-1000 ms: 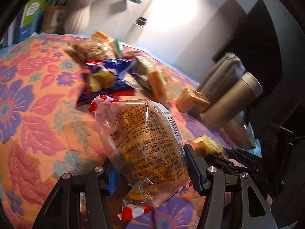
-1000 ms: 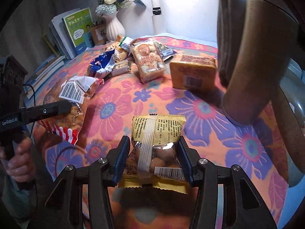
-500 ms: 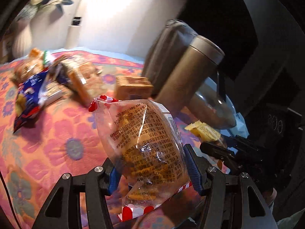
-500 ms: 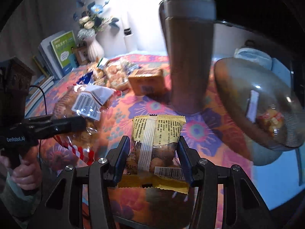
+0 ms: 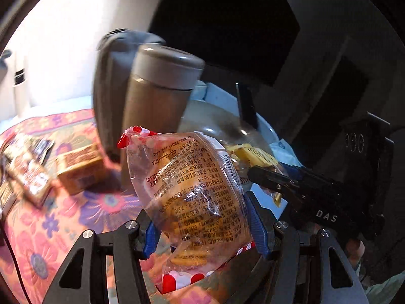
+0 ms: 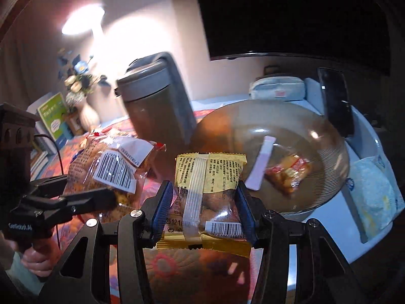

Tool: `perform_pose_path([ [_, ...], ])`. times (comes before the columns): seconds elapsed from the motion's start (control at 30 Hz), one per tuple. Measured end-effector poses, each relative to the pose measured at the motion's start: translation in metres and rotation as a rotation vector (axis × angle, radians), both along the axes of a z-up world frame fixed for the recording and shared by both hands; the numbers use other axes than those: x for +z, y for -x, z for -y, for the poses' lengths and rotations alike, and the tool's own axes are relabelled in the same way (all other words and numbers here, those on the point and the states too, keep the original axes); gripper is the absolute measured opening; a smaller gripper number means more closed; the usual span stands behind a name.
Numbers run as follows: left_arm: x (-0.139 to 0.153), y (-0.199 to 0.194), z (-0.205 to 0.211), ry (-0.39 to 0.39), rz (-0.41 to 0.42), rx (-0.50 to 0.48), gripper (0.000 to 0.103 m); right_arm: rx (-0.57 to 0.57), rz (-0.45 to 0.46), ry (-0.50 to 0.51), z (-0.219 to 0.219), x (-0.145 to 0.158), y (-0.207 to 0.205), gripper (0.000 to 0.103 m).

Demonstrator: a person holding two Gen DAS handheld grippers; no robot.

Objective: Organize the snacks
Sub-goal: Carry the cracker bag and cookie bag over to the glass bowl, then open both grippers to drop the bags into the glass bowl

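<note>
Lighting: dim, warm room; one bright lamp glow [image 6: 83, 20] on the wall, overexposed. Upper right areas near black. Glare: highlights on the glass bowl [image 6: 316, 136]. Blur: motion smear on the thermos [image 5: 157, 96] and floral tablecloth [image 5: 38, 228]. Distortion: heavy fisheye curvature, dark vignetted corners.

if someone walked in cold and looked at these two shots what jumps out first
Each tool grips a snack in the air above the flowered tablecloth: the left tool holds a clear cookie bag with red-and-white ends, the right tool a yellow packet. Just beyond stand a tall brown thermos and, to its right, a glass bowl already holding a red-wrapped snack.
</note>
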State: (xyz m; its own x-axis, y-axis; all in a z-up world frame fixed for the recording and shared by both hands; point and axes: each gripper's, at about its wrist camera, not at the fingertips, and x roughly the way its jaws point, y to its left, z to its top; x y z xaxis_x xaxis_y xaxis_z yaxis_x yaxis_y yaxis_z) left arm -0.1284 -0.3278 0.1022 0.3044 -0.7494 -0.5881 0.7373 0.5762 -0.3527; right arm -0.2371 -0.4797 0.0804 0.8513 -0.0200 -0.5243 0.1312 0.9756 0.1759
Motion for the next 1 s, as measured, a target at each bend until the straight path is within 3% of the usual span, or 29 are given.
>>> perform_pose_path([
  [0.23, 0.019, -0.001, 0.058, -0.018, 0.063, -0.038, 0.058, -0.117, 0.039, -0.038, 0.048, 0.018, -0.001, 0.049],
  [0.6, 0.025, -0.013, 0.152, -0.144, 0.179, 0.017, 0.058, -0.215, -0.024, -0.171, 0.114, 0.016, -0.045, 0.051],
  [0.63, 0.024, -0.014, 0.153, -0.155, 0.199, 0.034, 0.058, -0.213, -0.028, -0.186, 0.120, 0.013, -0.047, 0.051],
  [0.7, 0.024, -0.013, 0.160, -0.180, 0.246, 0.062, 0.062, -0.208, -0.032, -0.220, 0.128, 0.011, -0.051, 0.062],
  [0.73, 0.024, -0.013, 0.161, -0.187, 0.257, 0.060, 0.070, -0.209, -0.030, -0.232, 0.131, 0.009, -0.051, 0.065],
  [0.8, 0.025, -0.012, 0.160, -0.178, 0.265, 0.062, 0.075, -0.208, -0.028, -0.249, 0.135, 0.008, -0.049, 0.065],
  [1.0, 0.027, -0.002, 0.153, -0.160, 0.285, 0.038, 0.075, -0.190, -0.023, -0.274, 0.135, 0.005, -0.040, 0.065],
])
